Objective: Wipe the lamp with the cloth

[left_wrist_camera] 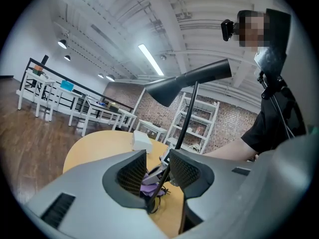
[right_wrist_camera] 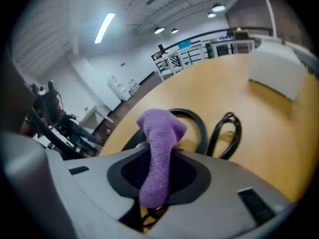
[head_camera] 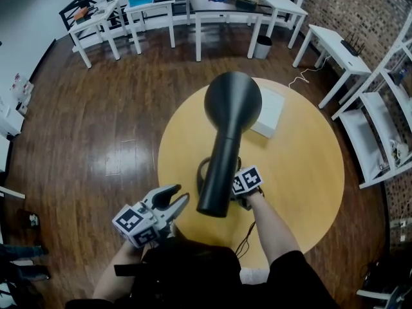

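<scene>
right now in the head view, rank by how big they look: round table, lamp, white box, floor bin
1. round table
2. lamp, enlarged by nearness to the camera
3. white box, partly hidden behind the lamp
4. bin, smallest here, but farthest away, so its real size against the box is unsure

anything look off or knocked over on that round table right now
Nothing stands out. The black cone-shaded lamp stands on the round yellow wooden table, the white box lies flat beside it, and a black cord loops loosely near the lamp's base. No spill or damage shows.
</scene>
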The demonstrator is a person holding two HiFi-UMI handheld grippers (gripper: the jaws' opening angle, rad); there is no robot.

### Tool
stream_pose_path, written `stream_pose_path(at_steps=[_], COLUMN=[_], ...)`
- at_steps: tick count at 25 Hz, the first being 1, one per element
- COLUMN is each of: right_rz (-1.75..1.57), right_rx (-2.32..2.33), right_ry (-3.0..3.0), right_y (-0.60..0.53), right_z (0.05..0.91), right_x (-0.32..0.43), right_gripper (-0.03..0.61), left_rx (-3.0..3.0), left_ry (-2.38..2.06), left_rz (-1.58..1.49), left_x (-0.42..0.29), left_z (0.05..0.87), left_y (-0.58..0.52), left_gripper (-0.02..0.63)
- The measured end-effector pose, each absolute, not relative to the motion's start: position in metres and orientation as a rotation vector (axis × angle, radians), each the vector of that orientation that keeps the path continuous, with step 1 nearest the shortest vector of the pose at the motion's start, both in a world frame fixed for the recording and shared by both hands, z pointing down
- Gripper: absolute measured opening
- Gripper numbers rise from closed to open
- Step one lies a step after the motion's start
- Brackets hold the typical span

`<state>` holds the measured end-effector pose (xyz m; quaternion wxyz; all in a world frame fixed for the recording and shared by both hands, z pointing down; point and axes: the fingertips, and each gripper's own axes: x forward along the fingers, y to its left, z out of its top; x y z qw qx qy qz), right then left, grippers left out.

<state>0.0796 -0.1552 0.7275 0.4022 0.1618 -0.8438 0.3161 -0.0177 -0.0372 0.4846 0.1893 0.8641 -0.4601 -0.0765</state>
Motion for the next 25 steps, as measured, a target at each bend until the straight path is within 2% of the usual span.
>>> stream_pose_path(at_steps=[4,20,25], right_rz=[0.505,0.473,0.568], right_rx=[0.604,0.714,0.716], right_ry=[-2.127,-2.153,-2.156], right_y=[-0.193,-0.199,-0.184], right_z=[0.725,0.715,0.714], right_x=[0.102,0.099,0.102], right_gripper=[0.097,0.095,0.095], left_rx=[2.422,2.362,2.363], left_ry=[-1.308,-1.419,-1.39], left_rz=[-0.198,-0.241,-0.255], left_x=[-0.018,-0.036,-0.036], left_z=[0.487,0.481,0.48], left_y=[-0.033,-0.027,-0.025], left_gripper=[0.141,0.141,0.141])
